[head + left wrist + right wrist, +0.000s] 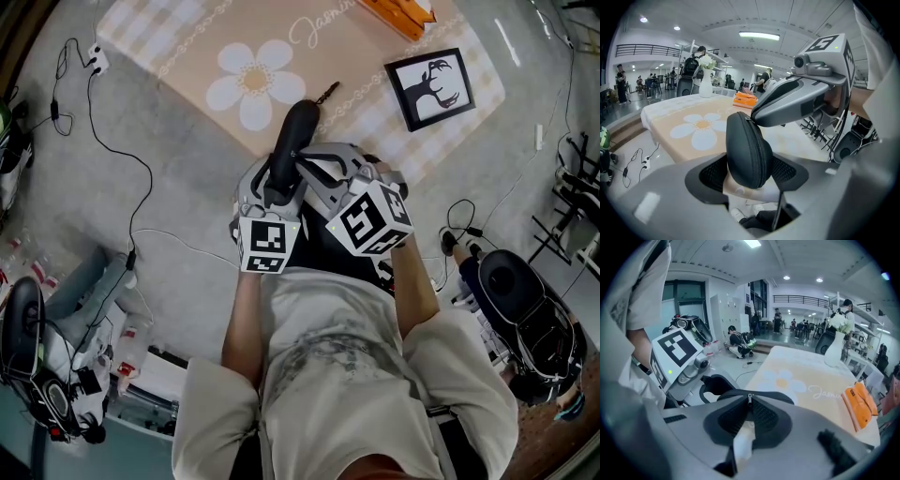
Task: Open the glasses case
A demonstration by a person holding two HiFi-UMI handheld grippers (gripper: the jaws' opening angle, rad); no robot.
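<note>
A black zipped glasses case point(292, 139) stands upright in front of the person's chest, clamped at its lower part by my left gripper point(279, 180). In the left gripper view the case point(747, 149) fills the gap between that gripper's point(750, 174) mesh pads, zipper seam facing the camera. My right gripper point(309, 161) comes in from the right and meets the case's top end point(751, 118). In the right gripper view its jaws point(750, 403) are shut on the small metal zipper pull point(750, 398), with the case's dark rim point(779, 393) curving behind.
Ahead lies a table with a peach daisy cloth point(253, 80), a framed deer picture point(431, 87), an orange object point(398, 14) and a white vase point(706, 84). Cables point(112, 141) trail on the grey floor at left. A black chair point(511, 281) stands at right.
</note>
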